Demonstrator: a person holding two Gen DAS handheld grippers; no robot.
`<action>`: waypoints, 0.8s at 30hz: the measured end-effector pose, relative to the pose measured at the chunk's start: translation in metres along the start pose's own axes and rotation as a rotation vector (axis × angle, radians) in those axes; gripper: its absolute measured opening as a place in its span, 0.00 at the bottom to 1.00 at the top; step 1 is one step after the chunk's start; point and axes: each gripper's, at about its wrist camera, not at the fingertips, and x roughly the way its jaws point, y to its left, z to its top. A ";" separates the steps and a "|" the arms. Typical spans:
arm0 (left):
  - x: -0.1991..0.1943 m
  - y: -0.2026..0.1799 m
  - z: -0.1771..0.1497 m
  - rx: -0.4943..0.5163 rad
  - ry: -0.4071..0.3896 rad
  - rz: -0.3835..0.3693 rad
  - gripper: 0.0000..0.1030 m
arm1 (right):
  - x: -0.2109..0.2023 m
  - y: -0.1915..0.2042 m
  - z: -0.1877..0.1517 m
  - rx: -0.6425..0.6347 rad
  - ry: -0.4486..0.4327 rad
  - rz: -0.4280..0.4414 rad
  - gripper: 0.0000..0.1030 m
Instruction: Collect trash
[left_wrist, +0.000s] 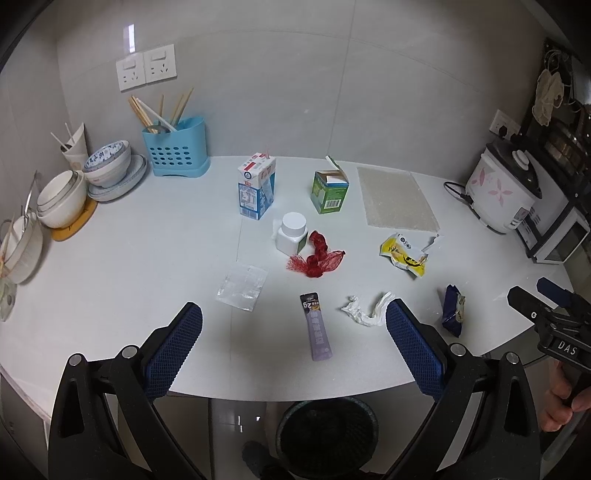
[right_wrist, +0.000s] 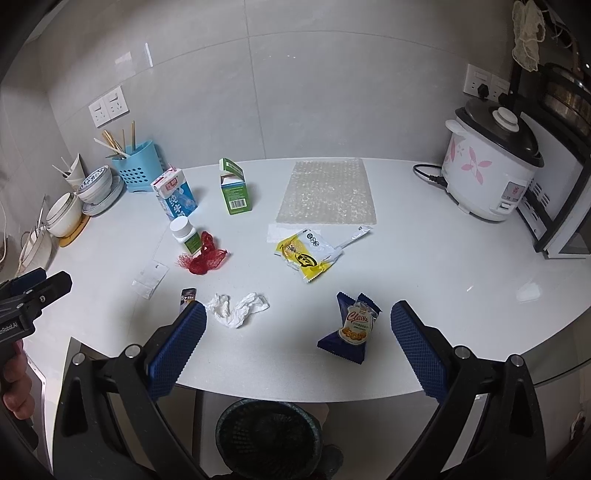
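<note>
Blue-padded left claw (left_wrist: 293, 321) spread wide, right claw (right_wrist: 298, 323) likewise, above counter (right_wrist: 424, 266)

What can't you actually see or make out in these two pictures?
- Bin: inside too dark in both views; rim partly behind the counter edge and gripper.
- Sachet: right view, mostly hidden by a blue finger.
- Tissue: left view, its end is covered by a finger.
- Milk carton print: too small to read.
- Right gripper: left view, cut by the frame edge.
</note>
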 end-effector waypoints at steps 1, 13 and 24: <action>0.000 -0.001 0.001 0.007 0.000 -0.001 0.94 | 0.000 0.001 0.001 -0.003 0.003 -0.001 0.93; 0.000 0.000 -0.002 0.011 -0.011 -0.008 0.94 | 0.000 0.003 0.004 -0.021 -0.002 0.000 0.93; 0.004 0.003 -0.005 0.000 -0.005 -0.001 0.94 | 0.000 -0.001 0.006 -0.015 -0.009 0.001 0.93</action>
